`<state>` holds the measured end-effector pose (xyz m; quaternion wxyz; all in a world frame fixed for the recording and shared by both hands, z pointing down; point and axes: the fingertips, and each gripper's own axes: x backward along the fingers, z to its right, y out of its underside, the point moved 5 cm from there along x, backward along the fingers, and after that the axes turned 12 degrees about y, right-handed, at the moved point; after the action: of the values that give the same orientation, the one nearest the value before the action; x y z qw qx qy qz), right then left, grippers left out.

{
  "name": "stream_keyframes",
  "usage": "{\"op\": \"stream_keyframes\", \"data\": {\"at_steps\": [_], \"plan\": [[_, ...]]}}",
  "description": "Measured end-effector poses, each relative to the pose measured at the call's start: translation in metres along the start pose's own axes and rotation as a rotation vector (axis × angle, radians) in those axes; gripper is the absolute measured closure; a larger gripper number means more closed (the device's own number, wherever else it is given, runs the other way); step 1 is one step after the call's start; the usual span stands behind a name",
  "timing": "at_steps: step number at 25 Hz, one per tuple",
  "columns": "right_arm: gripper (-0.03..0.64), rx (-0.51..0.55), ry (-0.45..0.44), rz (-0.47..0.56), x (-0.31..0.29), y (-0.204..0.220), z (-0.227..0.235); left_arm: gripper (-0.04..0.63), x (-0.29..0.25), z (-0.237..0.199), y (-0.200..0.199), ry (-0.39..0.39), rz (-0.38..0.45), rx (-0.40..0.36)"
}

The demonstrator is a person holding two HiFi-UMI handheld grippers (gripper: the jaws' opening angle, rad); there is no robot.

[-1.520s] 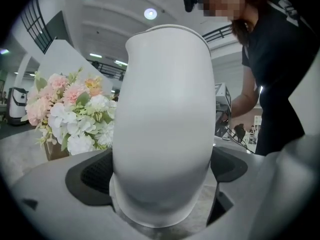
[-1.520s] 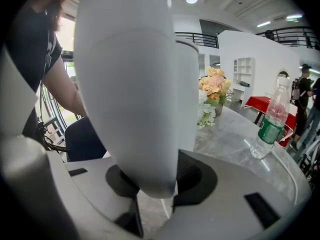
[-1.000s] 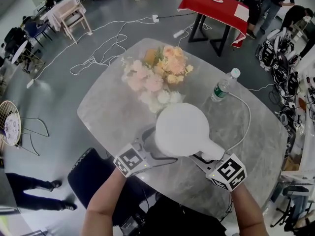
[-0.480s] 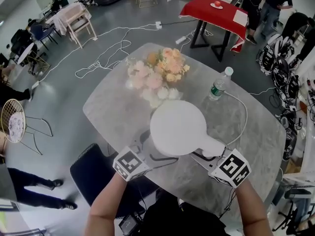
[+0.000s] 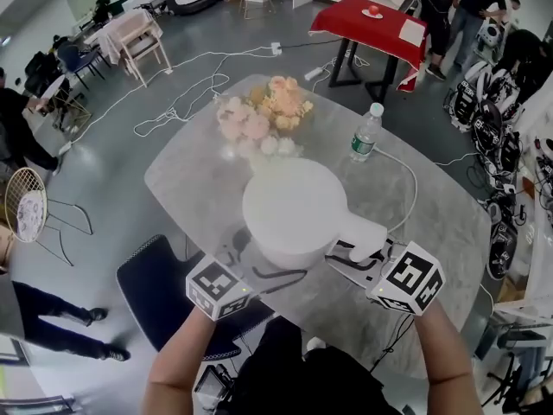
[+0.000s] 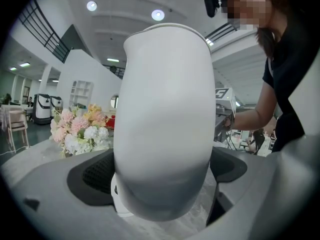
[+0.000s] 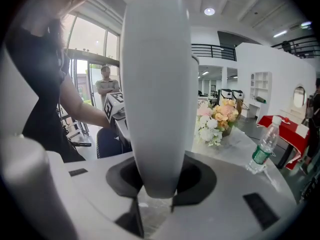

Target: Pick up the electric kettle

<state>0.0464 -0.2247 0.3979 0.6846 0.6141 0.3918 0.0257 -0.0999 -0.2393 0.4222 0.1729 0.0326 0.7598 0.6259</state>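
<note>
though illegible, green bottle label beyond white kettle

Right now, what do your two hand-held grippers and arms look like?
Both the left hand-held gripper and right hand-held gripper have pale grey bodies with black recessed pads, each topped by a white cube bearing black square markers. Forearms are bare below a black short-sleeved top.
</note>
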Motion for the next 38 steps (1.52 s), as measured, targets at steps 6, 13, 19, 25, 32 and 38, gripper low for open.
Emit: {"op": "stream_keyframes", "data": {"at_steps": [6,13,19,25,32,38], "plan": [[0.495,-0.017,-0.017,0.021,0.038,0.012,-0.019,0.037,-0.005,0.045,-0.009,-0.023,-0.034,-0.009],[0.495,-0.038,-0.037,0.038,0.082,0.028,-0.039,0.037,-0.014,0.097,-0.011,-0.038,-0.018,0.003],[0.495,-0.031,-0.049,0.053,0.115,0.046,-0.061,0.037,-0.02,0.143,-0.006,-0.065,0.004,-0.012],[0.495,-0.019,-0.054,0.062,0.138,0.052,-0.077,0.037,-0.02,0.173,-0.007,-0.084,0.009,-0.014],[0.494,0.011,-0.045,0.074,0.164,0.062,-0.095,0.037,-0.022,0.207,-0.004,-0.102,0.024,-0.03],[0.494,0.017,-0.049,0.082,0.172,0.053,-0.102,0.037,-0.015,0.216,-0.012,-0.115,0.034,-0.03]]}}
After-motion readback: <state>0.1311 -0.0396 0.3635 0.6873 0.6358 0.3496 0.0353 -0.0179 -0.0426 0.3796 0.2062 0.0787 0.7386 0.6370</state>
